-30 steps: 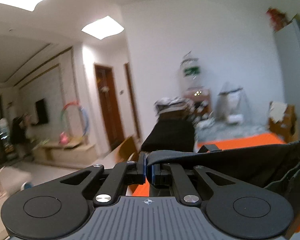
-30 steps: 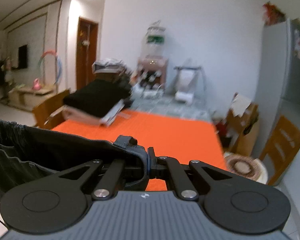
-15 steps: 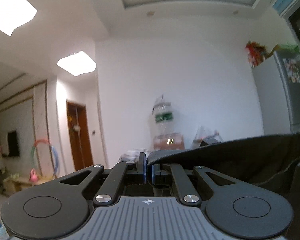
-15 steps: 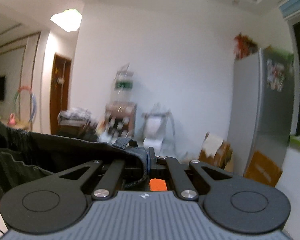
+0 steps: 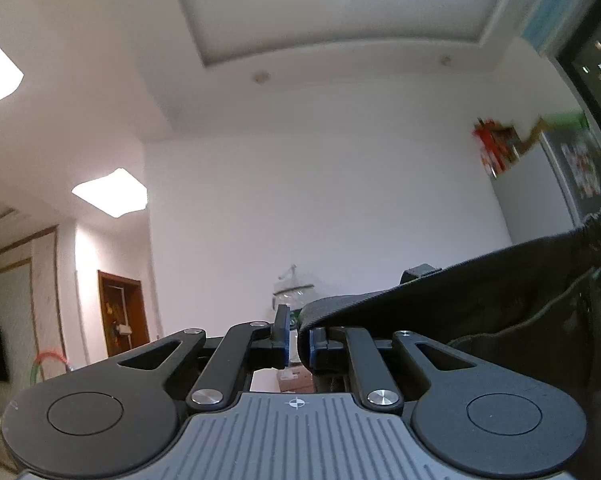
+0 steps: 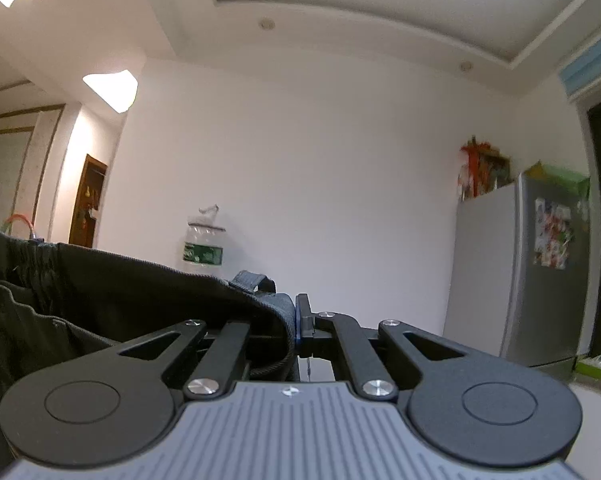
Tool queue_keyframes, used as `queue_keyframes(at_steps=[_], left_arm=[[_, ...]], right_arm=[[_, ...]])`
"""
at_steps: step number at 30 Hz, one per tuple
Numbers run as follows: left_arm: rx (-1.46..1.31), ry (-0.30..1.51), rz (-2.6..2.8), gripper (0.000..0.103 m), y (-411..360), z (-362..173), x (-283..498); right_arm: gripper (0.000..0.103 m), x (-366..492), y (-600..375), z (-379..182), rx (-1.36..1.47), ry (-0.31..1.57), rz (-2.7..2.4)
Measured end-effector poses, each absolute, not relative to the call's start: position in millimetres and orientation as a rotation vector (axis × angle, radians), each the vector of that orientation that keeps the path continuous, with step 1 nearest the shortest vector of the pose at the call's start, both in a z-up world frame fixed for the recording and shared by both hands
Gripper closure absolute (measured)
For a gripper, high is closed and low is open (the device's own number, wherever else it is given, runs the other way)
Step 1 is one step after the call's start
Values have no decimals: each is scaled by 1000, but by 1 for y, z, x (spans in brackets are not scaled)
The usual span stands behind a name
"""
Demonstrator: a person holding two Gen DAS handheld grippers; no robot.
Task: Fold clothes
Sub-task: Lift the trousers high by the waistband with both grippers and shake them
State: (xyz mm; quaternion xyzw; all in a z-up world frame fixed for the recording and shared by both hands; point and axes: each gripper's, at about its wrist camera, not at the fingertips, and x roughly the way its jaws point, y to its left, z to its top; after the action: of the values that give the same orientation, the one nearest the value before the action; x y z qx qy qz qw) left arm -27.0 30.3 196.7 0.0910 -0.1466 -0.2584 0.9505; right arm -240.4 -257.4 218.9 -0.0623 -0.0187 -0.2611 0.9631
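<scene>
Both tools point up at the wall and ceiling; no bench in view. Left tool (image 5: 298, 334) has a small gap between its fingers, the dark trousers (image 5: 480, 300) draped over the right finger, so I can't tell if it grips. Right tool (image 6: 294, 322) is clenched on the waistband. Waistband spans tool to tool, rest hanging below. No containers visible.

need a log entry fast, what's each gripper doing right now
Left gripper: open, garment draped over one finger.
Right gripper: shut on garment.
</scene>
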Motion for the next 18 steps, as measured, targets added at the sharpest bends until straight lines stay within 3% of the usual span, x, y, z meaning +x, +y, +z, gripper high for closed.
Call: queue_keyframes(at_steps=[9,18], left_arm=[[265,-61,-614,90,-91,144,151],[415,268,-669,85,-173,6,298]], right_arm=[[100,-71,-401,165,-63,214,-570],[100,92,-488,33,29,546,-603]])
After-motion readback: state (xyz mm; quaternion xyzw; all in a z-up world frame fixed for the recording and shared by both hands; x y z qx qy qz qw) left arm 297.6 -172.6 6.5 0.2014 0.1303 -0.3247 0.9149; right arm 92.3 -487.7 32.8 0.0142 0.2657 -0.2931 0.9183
